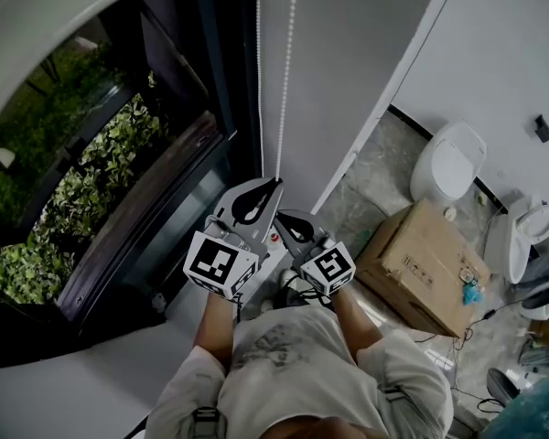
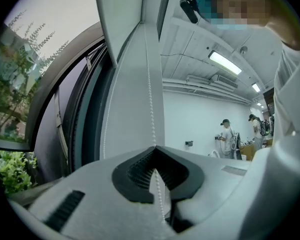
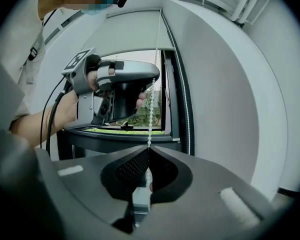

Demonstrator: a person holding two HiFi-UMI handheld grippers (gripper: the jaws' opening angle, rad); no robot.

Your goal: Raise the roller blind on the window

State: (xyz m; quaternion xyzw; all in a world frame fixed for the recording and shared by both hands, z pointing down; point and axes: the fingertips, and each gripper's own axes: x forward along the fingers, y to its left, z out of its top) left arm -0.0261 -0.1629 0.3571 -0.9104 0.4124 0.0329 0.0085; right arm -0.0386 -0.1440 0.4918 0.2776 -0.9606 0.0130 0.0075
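Left tongs [image 1: 274, 183] and right tongs [image 1: 280, 216] are both clamped on the bead chain [image 1: 285, 71].
Left grips just above right, apparently on the same strand, which hangs vertically beside the window [image 1: 91, 154], so any pull runs straight down. Roller blind [image 3: 132, 31] covers only the top; its roller is out of frame and the chain's lower loop is hidden.

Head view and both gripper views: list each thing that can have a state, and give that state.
Grey roller blind: partly down, glass showing below.
White bead chain: hanging straight, clamped.
Left gripper: shut on the chain.
Right gripper: shut on the chain.
Brown cardboard box: closed.
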